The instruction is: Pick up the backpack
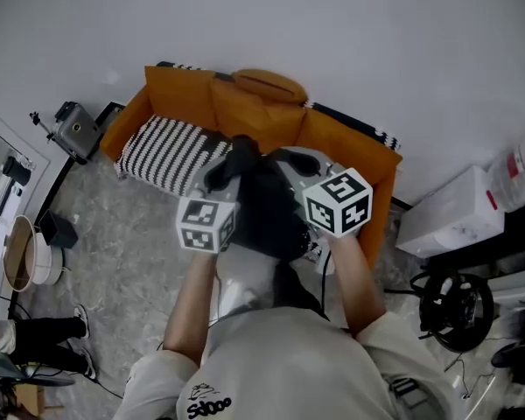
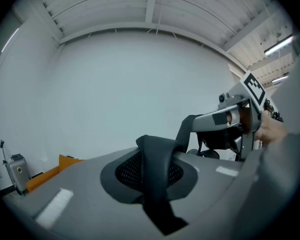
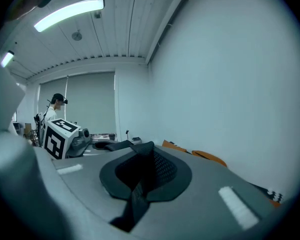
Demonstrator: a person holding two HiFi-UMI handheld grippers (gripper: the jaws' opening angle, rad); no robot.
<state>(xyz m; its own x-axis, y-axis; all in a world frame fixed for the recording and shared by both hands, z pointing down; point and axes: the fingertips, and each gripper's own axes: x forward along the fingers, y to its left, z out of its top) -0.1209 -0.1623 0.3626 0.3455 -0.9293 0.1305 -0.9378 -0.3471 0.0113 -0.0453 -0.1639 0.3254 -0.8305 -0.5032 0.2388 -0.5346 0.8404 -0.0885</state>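
The backpack (image 1: 267, 210), black and grey, hangs in front of me above the orange sofa (image 1: 341, 143), held up between both grippers. My left gripper (image 1: 217, 186) is shut on a black mesh shoulder strap (image 2: 157, 166) that runs between its grey jaws. My right gripper (image 1: 311, 171) is shut on the other black strap (image 3: 140, 179), which passes through its jaws. In the left gripper view the right gripper (image 2: 225, 118) shows at the upper right, its strap trailing down from it. The left gripper's marker cube (image 3: 57, 136) shows at the left of the right gripper view.
A black-and-white striped cushion (image 1: 162, 151) lies on the sofa's left seat. A camera on a stand (image 1: 74, 129) is left of the sofa, a white box (image 1: 455, 213) and black gear (image 1: 455, 304) to the right. A person (image 3: 52, 109) stands far off.
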